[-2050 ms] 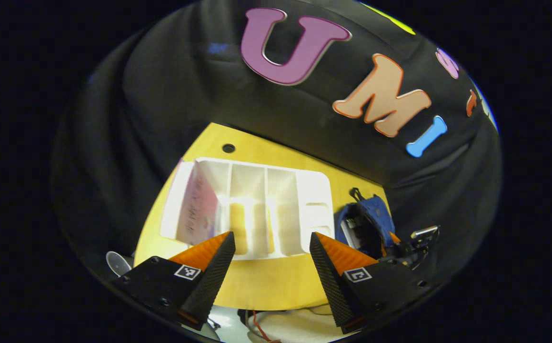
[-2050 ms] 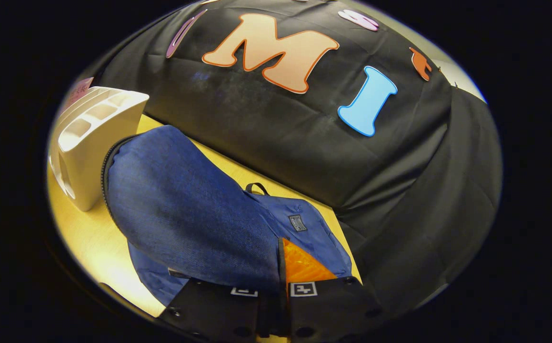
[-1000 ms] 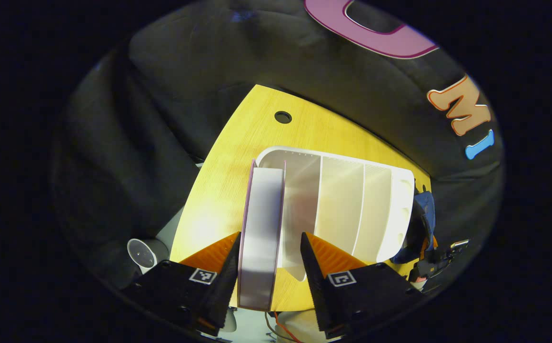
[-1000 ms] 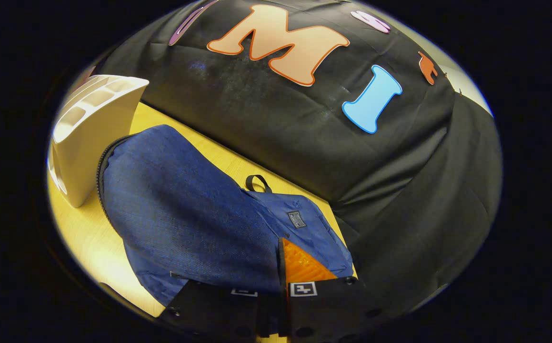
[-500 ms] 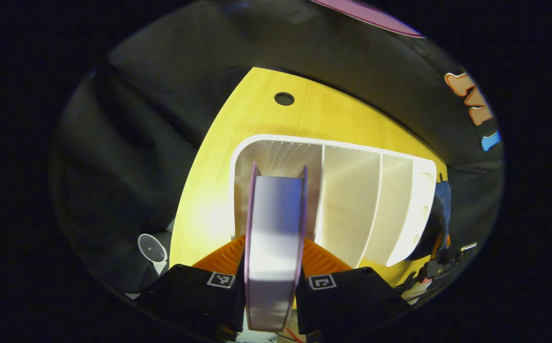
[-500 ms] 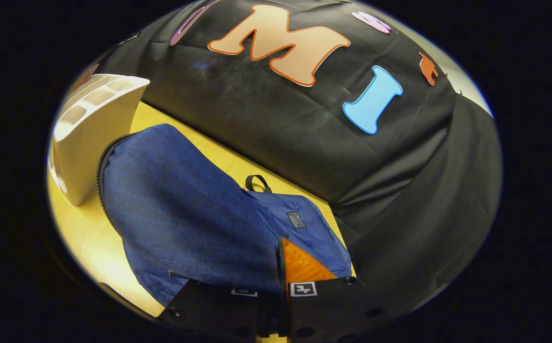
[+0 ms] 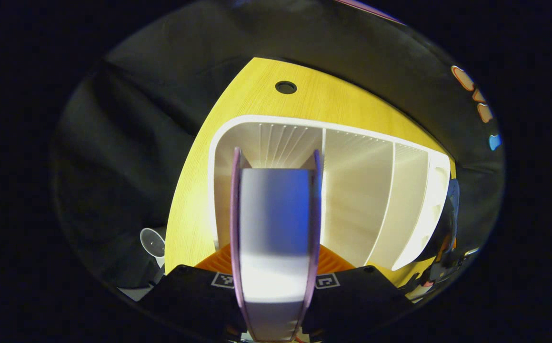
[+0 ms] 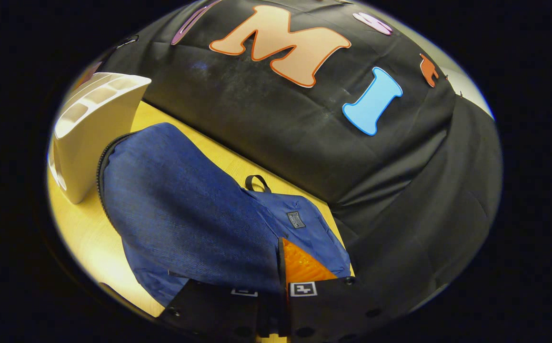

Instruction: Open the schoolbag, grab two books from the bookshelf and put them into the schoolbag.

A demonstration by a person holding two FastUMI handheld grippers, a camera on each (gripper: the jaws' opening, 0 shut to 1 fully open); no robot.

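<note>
A book [image 7: 276, 224] with purple covers and a pale page edge stands in the end slot of the white bookshelf [image 7: 356, 200]. My left gripper [image 7: 276, 267] is shut on it, one finger against each cover. The blue schoolbag [image 8: 185, 214] lies on the yellow table [image 8: 85, 238] next to the bookshelf [image 8: 90, 128]. My right gripper [image 8: 279, 259] is shut on the bag's raised front flap, holding it up off the bag's body. The zip runs along the flap's left rim. The bag's inside is hidden. A sliver of the schoolbag [image 7: 452, 200] shows past the shelf's far end.
The shelf's other slots [image 7: 399, 190] stand without books. The table [image 7: 256, 105] has a round cable hole [image 7: 285, 87] behind the shelf. A pale cup-like thing [image 7: 153, 242] sits below the table's left edge. Black cloth walls close in behind the table.
My left gripper came down over the book, its fingers shut onto the covers, and it has pushed closer to the shelf. The right gripper has kept the flap raised, barely moving.
</note>
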